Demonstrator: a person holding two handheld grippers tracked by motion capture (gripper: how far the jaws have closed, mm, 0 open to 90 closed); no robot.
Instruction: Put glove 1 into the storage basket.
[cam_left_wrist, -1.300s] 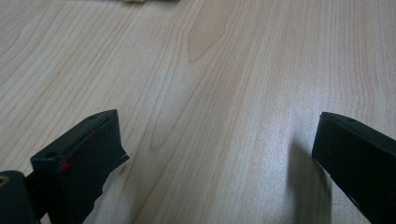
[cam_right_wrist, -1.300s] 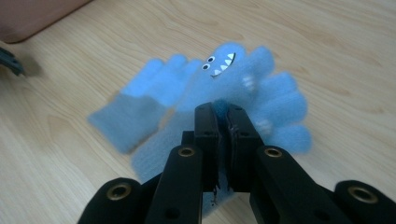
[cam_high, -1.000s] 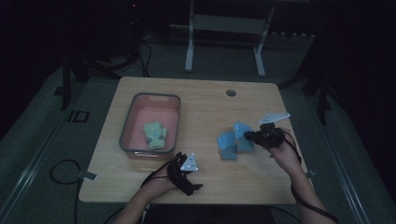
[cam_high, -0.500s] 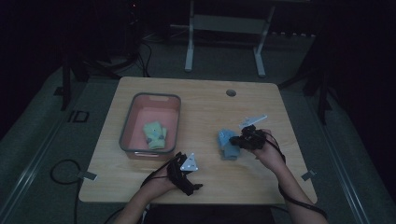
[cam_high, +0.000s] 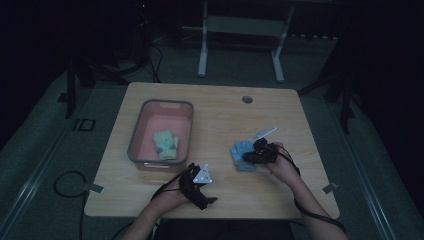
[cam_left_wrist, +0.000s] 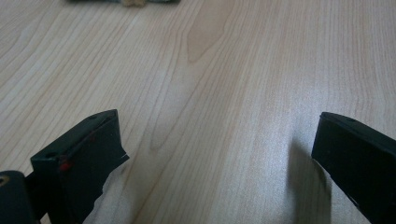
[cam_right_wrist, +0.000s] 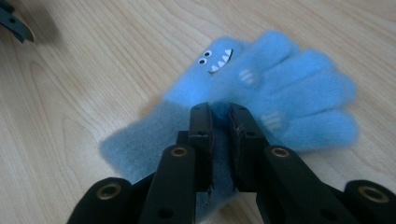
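At the left of the wooden table (cam_high: 220, 107) we saw a pink bin (cam_high: 186, 122) with a grey rim. In it lay 1 pale green glove (cam_high: 166, 144), crumpled toward the near right part of its floor; whether a second piece lay under it we could not tell.

Just beyond the bin's near right corner, the left gripper (cam_high: 196, 176) rested low at the table's front edge. In the left gripper view its 2 black jaws stood spread wide over bare wood, with nothing between them.

Farther right, near the middle of the table's right half, lay the blue glove (cam_right_wrist: 261, 84), flat on the wood, with a small monster face on its back and its fingers pointing away from the right gripper (cam_right_wrist: 219, 116). In the right gripper view the jaws stood close together over the glove's darker cuff, a narrow strip of cuff between the pads; they had just been opening slightly. Whether the pads pinched the cloth we could not tell.
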